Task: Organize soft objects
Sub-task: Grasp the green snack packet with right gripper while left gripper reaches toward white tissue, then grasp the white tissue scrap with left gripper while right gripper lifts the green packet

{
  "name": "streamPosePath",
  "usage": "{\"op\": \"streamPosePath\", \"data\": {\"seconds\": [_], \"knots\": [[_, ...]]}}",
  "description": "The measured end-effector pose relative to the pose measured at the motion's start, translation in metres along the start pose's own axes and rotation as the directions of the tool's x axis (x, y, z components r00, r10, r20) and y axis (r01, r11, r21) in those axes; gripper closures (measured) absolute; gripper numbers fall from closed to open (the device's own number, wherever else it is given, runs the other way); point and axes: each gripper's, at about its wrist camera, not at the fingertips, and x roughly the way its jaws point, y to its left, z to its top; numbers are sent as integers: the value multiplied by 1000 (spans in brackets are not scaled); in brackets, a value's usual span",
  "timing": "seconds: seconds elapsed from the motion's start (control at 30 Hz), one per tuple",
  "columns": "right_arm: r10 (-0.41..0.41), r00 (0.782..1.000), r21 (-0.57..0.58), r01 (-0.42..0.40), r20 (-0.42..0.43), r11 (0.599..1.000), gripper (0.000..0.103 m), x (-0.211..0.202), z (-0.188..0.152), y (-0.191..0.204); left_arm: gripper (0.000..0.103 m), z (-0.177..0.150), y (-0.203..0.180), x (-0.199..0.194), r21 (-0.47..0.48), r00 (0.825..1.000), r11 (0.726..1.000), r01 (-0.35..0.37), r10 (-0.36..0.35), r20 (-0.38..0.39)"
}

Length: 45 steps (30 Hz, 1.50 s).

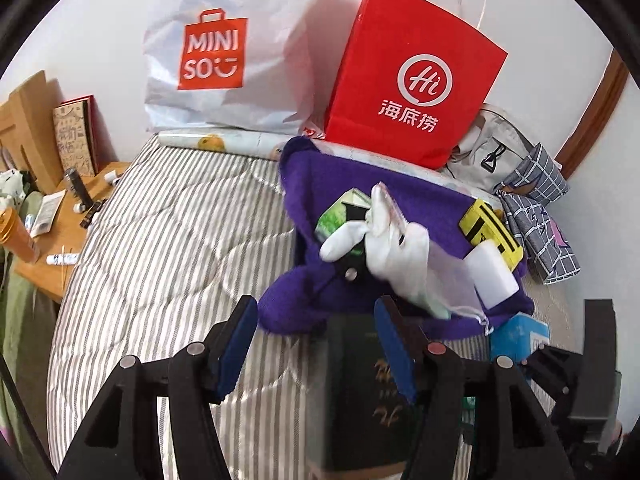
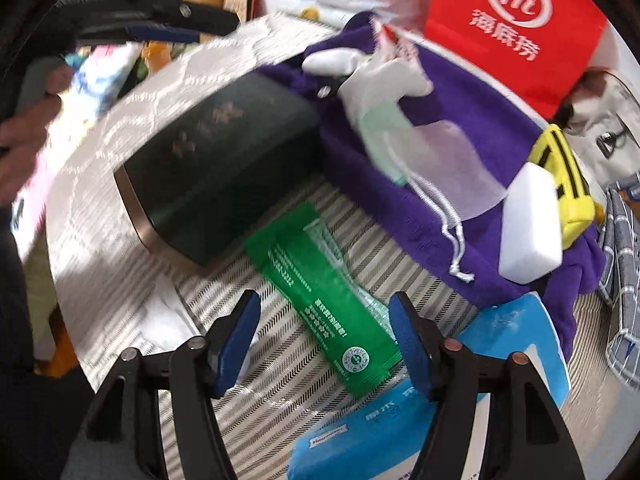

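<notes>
Item: purple fleece cloth (image 1: pixel 360 184), lying rumpled on the striped quilt (image 1: pixel 160 240), at one o'clock from your left gripper (image 1: pixel 316 344). It is carrying a white fabric piece (image 1: pixel 396 252), a sheer drawstring pouch (image 2: pixel 452 160), a white foam block (image 1: pixel 494 276), a yellow-and-black pouch (image 1: pixel 490 228) and a green-printed box (image 1: pixel 340 210).

Left gripper: you are holding its blue-padded jaws apart above the quilt. A dark green hardcover book (image 1: pixel 360 392) is showing between them, but no pad is pressing on it.

Right gripper (image 2: pixel 324 344): you are holding these jaws apart too, with a green sachet (image 2: pixel 320 296) lying flat between them, ungripped. A blue tissue pack (image 2: pixel 504 332) is sitting at four o'clock, the book (image 2: pixel 224 160) at eleven o'clock.

Surroundings: a white MINISO bag (image 1: pixel 224 48) and a red paper bag (image 1: pixel 416 80) are leaning on the white wall at twelve o'clock. A grey canvas bag (image 1: pixel 492 148) and checked grey cloth (image 1: pixel 540 208) are lying at two o'clock. A cluttered wooden table (image 1: pixel 52 236) is standing at nine o'clock.
</notes>
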Motion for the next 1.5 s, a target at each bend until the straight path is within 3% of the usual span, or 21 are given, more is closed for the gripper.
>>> {"op": "streamPosePath", "data": {"seconds": [0.3, 0.57, 0.67, 0.8, 0.87, 1.13, 1.3, 1.5], "knots": [[-85, 991, -123, 73, -100, 990, 32, 27, 5, 8, 44, -14, 4, -8, 11, 1000, 1000, -2, 2, 8], [-28, 994, -54, 22, -105, 998, 32, 33, 17, -14, 44, -13, 5, -12, 7, 1000, 1000, 19, -19, 18], [43, 994, -36, -47, -100, 998, 63, 32, 21, -20, 44, -14, 3, -14, 12, 1000, 1000, 23, -23, 22], [9, 997, -39, -12, -80, 999, 75, 29, 21, -21, 44, -17, 1, -15, 13, 1000, 1000, 20, -21, 16], [14, 998, -17, -15, -61, 1000, 82, 25, 19, -24, 44, -20, 0, -16, 12, 1000, 1000, 21, -21, 13], [19, 996, 48, -23, 85, 999, 83, -25, 6, -21, 44, -35, -9, -32, 38, 1000, 999, 8, -8, 16], [3, 981, 164, -35, 196, 986, 83, -61, -12, -18, 44, -52, -15, -45, 49, 1000, 999, 19, -20, 14], [-129, 948, 311, 34, 291, 950, 83, -99, -38, -19, 44, -79, -28, -59, 64, 1000, 998, 18, -19, 3]]}}
